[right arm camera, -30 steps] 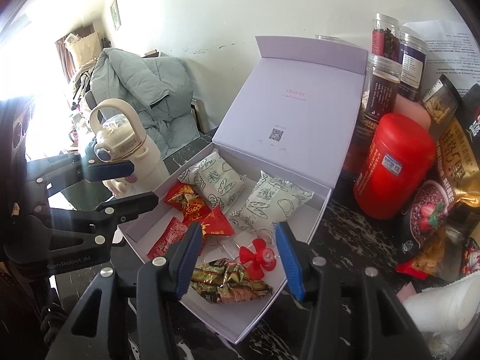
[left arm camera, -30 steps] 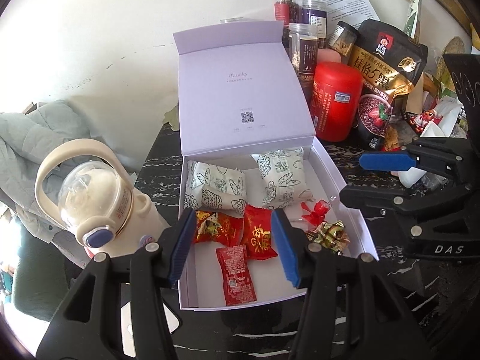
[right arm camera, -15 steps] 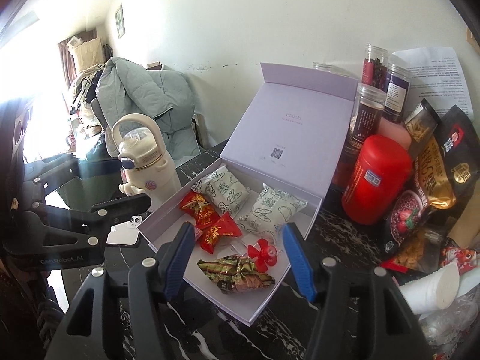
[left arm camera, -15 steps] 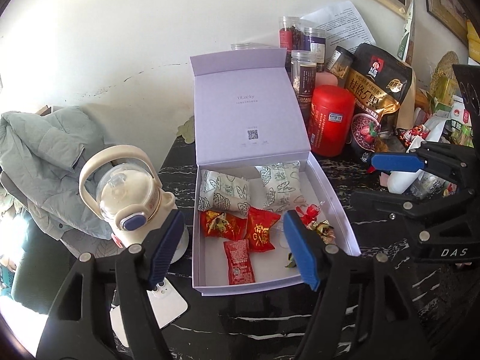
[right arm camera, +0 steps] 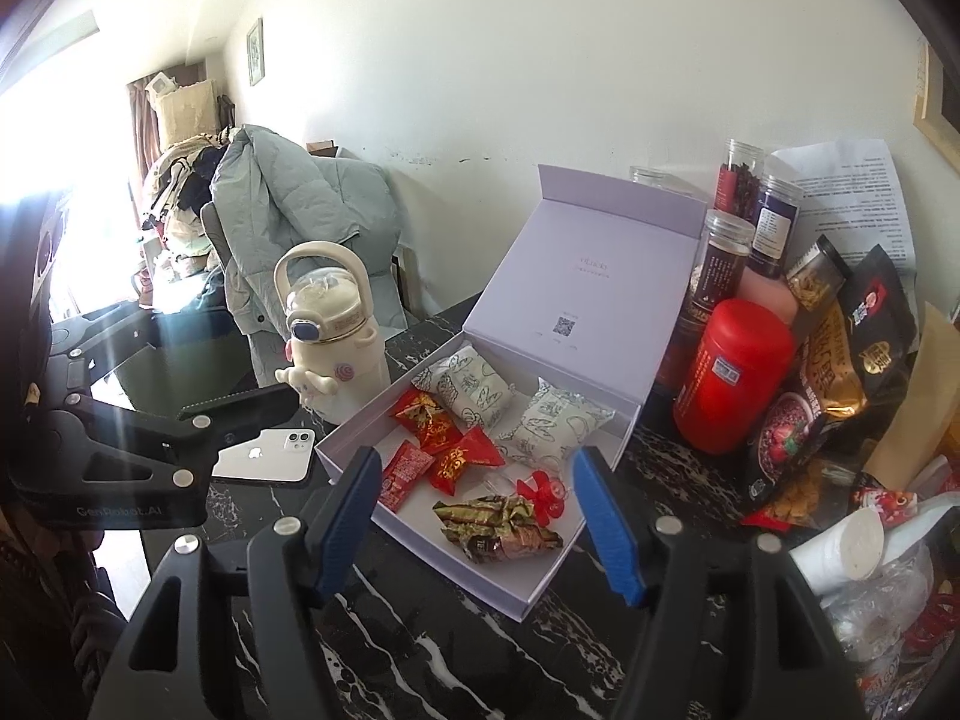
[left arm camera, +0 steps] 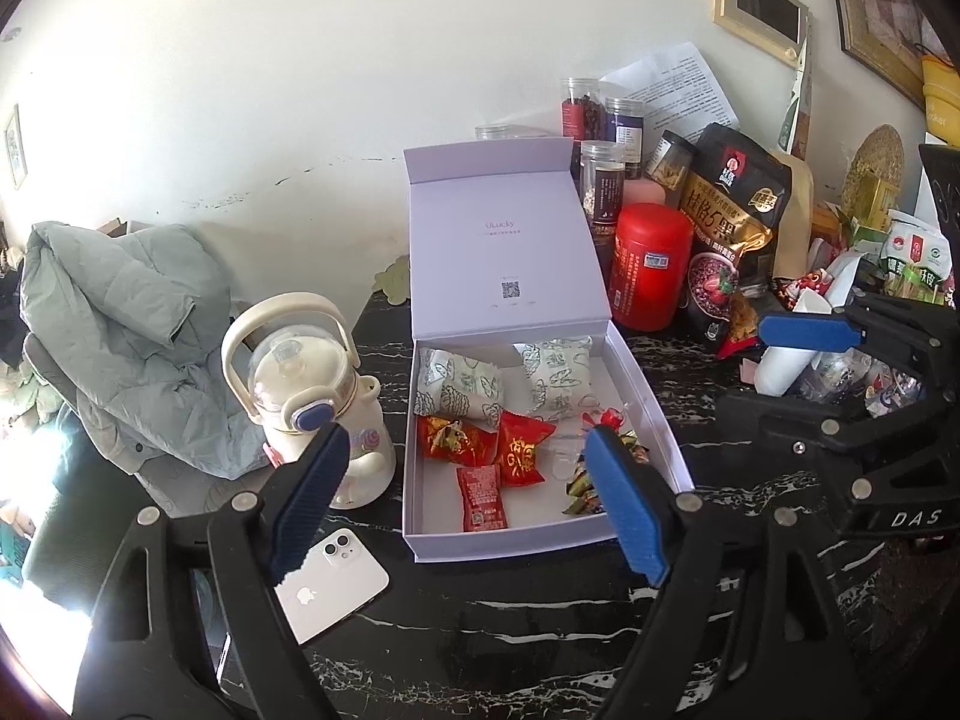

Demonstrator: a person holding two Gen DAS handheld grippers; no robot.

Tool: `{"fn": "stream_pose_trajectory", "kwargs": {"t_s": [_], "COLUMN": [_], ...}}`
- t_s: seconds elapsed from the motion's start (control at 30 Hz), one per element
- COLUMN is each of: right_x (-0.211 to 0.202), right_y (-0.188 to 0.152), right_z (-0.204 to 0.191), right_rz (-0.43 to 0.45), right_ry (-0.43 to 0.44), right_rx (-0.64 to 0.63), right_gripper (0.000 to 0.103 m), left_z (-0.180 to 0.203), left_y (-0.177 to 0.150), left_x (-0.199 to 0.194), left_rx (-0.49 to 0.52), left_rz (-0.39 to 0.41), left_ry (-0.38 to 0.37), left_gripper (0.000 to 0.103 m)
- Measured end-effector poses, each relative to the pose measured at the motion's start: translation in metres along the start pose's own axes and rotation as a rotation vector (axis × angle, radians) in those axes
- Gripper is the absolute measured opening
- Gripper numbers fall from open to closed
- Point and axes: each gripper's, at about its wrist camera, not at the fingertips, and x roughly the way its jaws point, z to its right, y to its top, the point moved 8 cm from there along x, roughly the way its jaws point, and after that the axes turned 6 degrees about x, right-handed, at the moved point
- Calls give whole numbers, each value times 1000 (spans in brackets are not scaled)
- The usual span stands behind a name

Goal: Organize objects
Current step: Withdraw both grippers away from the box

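An open lilac box (left arm camera: pixel 651 402) (right arm camera: pixel 510 591) with its lid up stands on the black marble table. In it lie two white patterned packets (left arm camera: pixel 459 387) (right arm camera: pixel 561 423), red snack packets (left arm camera: pixel 519 450) (right arm camera: pixel 447 441), a green-gold wrapped candy (right arm camera: pixel 498 525) and a small red fan toy (right arm camera: pixel 543 492). My left gripper (left arm camera: pixel 465 501) is open and empty, above the box's near edge. My right gripper (right arm camera: pixel 483 519) is open and empty, above the box's near corner.
A cream bottle with a handle (left arm camera: pixel 312 390) (right arm camera: pixel 330 330) stands left of the box, a white phone (left arm camera: pixel 330 582) (right arm camera: pixel 267 453) lies in front of it. A red canister (left arm camera: pixel 651 267) (right arm camera: pixel 732 375), jars and snack bags (left arm camera: pixel 729 228) crowd the right. A grey jacket (left arm camera: pixel 132 336) hangs at the left.
Both grippers have pulled back and up from the box, so the box looks smaller and the phone has come into view. Both stay open and empty.
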Motion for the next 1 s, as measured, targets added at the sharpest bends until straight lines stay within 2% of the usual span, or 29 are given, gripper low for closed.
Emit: {"fn": "stream_pose_trajectory", "kwargs": {"t_s": [0.37,1.0], "right_x": [-32,-45], "right_y": [-23,-80], "right_z": [-22,-35], "right_rz": [26,5], "right_ry": [-21,-46], "right_rx": [-1,30], "right_gripper": [75,76], "left_z": [0,20], "left_y": [-24,-79], "left_x": [-35,-63], "left_rx": [-22,-13], "left_rz": [26,21], "left_ry": [14,45], "left_gripper": [91,93]}}
